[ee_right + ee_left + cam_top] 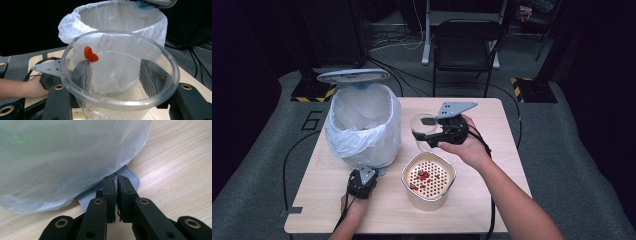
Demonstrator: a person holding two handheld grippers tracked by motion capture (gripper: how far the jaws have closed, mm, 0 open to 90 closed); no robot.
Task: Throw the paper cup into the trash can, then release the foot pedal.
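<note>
Now right claw (432, 136) grips clear cup (422, 131), tilted toward lined bin (362, 125) to dump red bits; left claw (116, 185), pinched shut, presses pedal (128, 176), lid up.

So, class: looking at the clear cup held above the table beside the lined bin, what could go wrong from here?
1. Red bits cling inside the clear cup; tipped short of the bin, they could land on the table.
2. The left gripper presses the pedal; if it slips, the lid may drop.
</note>
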